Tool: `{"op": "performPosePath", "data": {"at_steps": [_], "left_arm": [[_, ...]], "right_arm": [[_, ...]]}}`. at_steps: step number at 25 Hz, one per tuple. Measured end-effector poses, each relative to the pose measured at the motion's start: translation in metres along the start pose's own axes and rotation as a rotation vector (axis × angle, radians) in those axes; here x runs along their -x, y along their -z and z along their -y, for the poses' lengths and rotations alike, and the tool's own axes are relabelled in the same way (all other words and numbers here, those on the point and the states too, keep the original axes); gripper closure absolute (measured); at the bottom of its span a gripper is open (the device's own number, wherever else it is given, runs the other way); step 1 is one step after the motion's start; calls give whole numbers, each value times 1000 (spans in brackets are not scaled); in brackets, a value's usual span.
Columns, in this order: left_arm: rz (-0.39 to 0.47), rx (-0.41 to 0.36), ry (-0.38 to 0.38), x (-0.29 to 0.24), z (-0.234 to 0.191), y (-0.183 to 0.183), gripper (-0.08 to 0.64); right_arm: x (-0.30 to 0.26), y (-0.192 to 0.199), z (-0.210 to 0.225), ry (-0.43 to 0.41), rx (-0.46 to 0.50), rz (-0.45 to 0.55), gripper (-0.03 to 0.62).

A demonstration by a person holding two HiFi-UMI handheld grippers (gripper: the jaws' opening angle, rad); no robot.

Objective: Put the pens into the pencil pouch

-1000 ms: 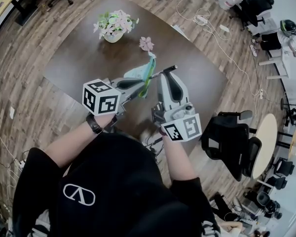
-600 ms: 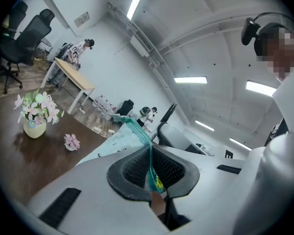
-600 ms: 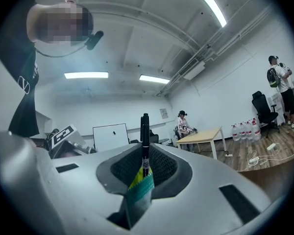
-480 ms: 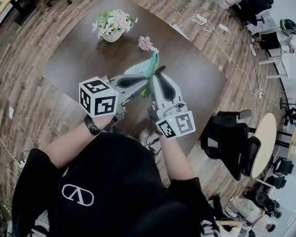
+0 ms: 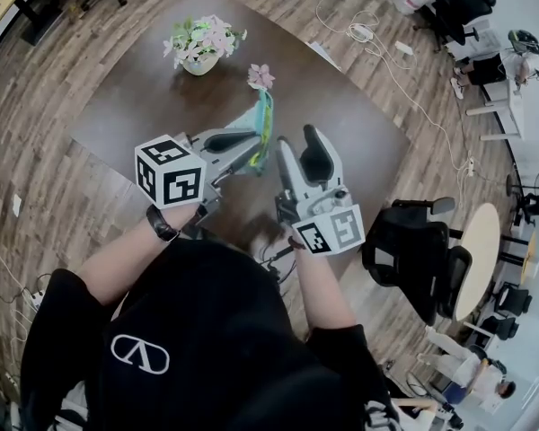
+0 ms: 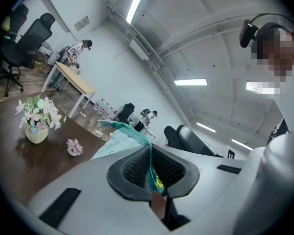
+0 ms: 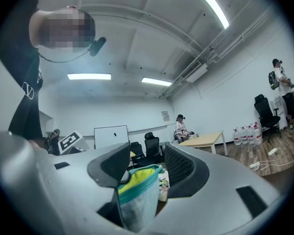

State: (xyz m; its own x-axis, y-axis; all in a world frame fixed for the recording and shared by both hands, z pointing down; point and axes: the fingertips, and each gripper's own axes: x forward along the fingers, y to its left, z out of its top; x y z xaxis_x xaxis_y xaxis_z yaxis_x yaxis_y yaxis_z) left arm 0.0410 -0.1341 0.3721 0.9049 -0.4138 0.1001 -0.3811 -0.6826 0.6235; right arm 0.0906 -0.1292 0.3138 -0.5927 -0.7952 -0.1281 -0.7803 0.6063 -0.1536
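The pencil pouch [image 5: 259, 119], pale blue with a teal zipper edge, hangs above the brown table [image 5: 153, 106]. My left gripper [image 5: 254, 145] is shut on its zipper edge; in the left gripper view the teal edge [image 6: 148, 153] is pinched between the pads and the pouch [image 6: 118, 143] stretches away. My right gripper [image 5: 296, 142] is just right of the pouch, its jaws opening. In the right gripper view the pouch [image 7: 137, 197], with its yellow lining showing, sits between the spread pads [image 7: 180, 166] without being pressed. No pen is visible.
A pot of pink and white flowers [image 5: 198, 45] stands at the table's far side, with a small pink flower [image 5: 260, 76] beside it. A black office chair [image 5: 413, 250] is to my right. Cables [image 5: 368, 34] lie on the wood floor.
A second ago the right gripper held a dark pen next to the pouch, then brought it to the pouch mouth. Now its jaws have spread and the pen is out of sight. The pouch rose slightly.
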Motion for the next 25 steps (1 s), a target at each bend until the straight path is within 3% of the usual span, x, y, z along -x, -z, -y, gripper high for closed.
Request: {"op": "performPosePath", "data": {"at_steps": [4,9,16,25], "left_arm": [[5,11,-18,10,-9,2,543],[16,42,-52,27,-26,11,543],[35,84,-96,53,-43,24,543],[55,120,-145,81,-56,36,543]], "right_arm": [[2,24,39,109,13,-109,388],[-4,117,92,202,20,-432,388],[-9,250,117,222,-29,-841,388],[1,372,131,251,-113,-1188,397]]}}
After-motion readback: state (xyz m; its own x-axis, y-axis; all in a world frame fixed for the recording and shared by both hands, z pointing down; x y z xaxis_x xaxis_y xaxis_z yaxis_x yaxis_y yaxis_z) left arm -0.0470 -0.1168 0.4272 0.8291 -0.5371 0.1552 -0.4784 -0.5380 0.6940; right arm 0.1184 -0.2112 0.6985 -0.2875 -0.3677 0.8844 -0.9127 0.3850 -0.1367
